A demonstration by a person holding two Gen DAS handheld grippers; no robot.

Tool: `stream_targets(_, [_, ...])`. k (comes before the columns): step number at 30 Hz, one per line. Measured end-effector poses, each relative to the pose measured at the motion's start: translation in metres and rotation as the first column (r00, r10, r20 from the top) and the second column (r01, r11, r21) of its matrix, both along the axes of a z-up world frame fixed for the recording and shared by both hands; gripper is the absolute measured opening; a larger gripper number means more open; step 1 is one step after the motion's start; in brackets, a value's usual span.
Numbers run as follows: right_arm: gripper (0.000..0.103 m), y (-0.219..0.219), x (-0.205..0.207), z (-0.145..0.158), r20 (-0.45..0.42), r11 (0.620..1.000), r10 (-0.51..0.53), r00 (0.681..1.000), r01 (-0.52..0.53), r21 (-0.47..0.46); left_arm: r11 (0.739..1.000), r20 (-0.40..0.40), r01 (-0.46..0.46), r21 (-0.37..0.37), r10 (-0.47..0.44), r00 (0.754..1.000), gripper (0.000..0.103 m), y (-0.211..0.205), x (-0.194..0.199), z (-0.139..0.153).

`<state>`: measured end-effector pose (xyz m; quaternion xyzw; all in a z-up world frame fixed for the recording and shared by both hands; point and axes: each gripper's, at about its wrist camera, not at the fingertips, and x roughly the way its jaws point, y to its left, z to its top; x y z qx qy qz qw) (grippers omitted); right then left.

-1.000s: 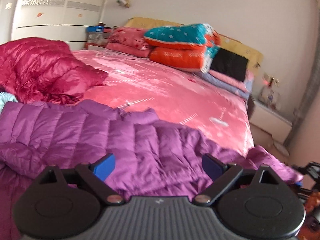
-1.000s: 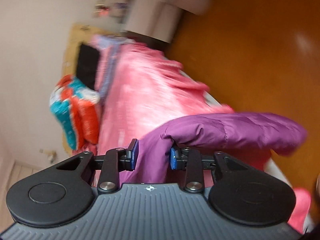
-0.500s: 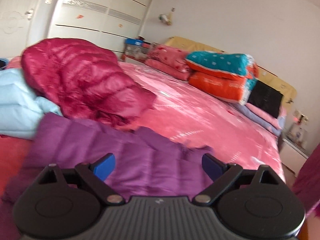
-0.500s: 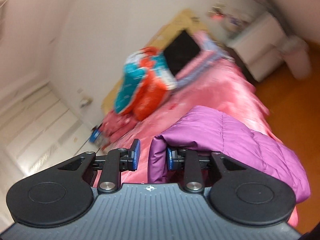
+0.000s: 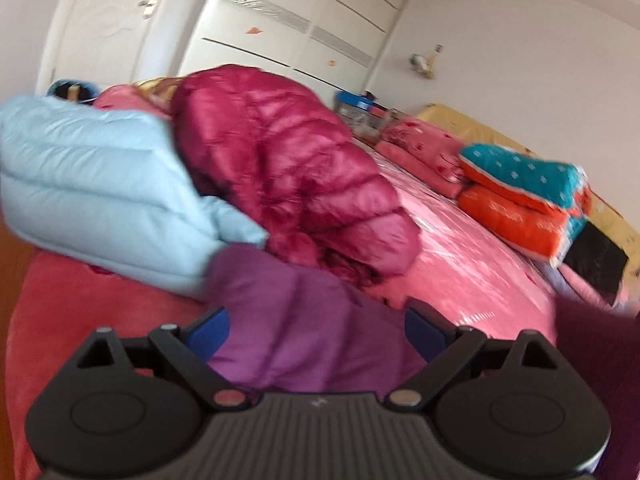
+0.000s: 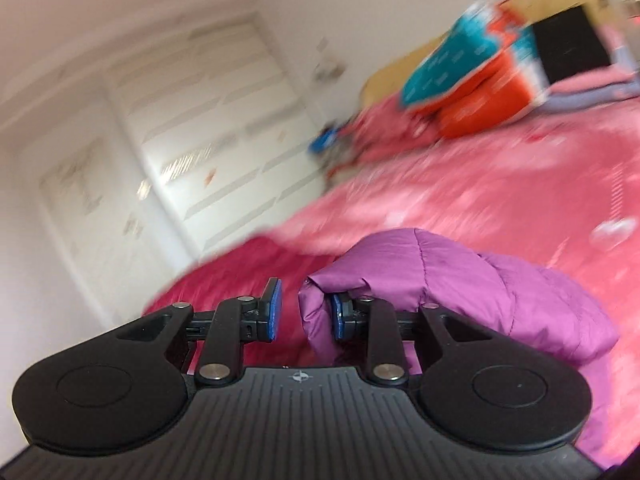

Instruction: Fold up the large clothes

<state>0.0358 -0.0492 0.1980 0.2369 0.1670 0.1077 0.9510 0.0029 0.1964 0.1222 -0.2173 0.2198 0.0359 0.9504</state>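
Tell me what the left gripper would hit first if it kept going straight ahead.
Likely the purple jacket, whose fabric lies between and just beyond the left gripper's open jaws. Behind it sits the maroon puffer jacket; the blur leaves depth uncertain.

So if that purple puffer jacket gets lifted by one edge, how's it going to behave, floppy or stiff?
Probably floppy: the purple jacket already sags and bunches around the right tool. Its puffed quilted panels suggest it is light for its bulk. The shiny fabric looks slick, so a small pinch could slip; in the right wrist view a gap shows at one pad.
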Motion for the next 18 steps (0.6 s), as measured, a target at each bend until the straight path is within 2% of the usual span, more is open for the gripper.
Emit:
stream_targets(2, [0.032, 0.018, 0.011, -0.025, -0.064, 0.997, 0.067, 0.996, -0.07, -0.04, 0.999, 0.001, -0.017, -0.034, 0.017, 1.0, 0.094, 0.013, 0.001, -0.002])
stream_targets(5, [0.032, 0.036, 0.027, -0.065, -0.179, 0.979, 0.15, 0.972, -0.171, -0.108, 0.993, 0.009, -0.023, -0.117, 0.024, 1.0, 0.094, 0.027, 0.002, -0.006])
stream_targets(7, [0.032, 0.042, 0.034, -0.087, -0.248, 0.963, 0.165, 0.955, -0.21, -0.167, 0.987, 0.02, -0.003, -0.162, 0.006, 1.0, 0.094, 0.032, 0.003, -0.007])
stream_targets(10, [0.039, 0.046, 0.03, -0.104, -0.312, 0.955, 0.154, 0.938, -0.223, -0.197, 0.987, 0.034, 0.023, -0.16, -0.018, 0.999, 0.094, 0.03, 0.007, -0.006])
stream_targets(11, [0.044, 0.042, 0.032, -0.105, -0.317, 0.957, 0.149, 0.936, -0.218, -0.193, 0.988, 0.035, 0.03, -0.153, -0.025, 0.999, 0.094, 0.028, 0.008, -0.006])
stream_targets(13, [0.071, 0.032, 0.032, -0.103, -0.318, 0.959, 0.145, 0.937, -0.212, -0.188, 0.989, 0.037, 0.042, -0.144, -0.037, 0.999, 0.094, 0.029, 0.01, -0.006])
stream_targets(15, [0.077, 0.038, 0.015, -0.098, -0.317, 0.956, 0.143, 0.938, -0.214, -0.201, 0.989, 0.039, 0.057, -0.138, -0.052, 0.998, 0.094, 0.028, 0.011, -0.006])
stream_targets(18, [0.097, 0.043, -0.014, -0.093, -0.332, 0.959, 0.136, 0.934, -0.208, -0.192, 0.988, 0.046, 0.082, -0.131, -0.077, 0.996, 0.094, 0.027, 0.014, -0.007])
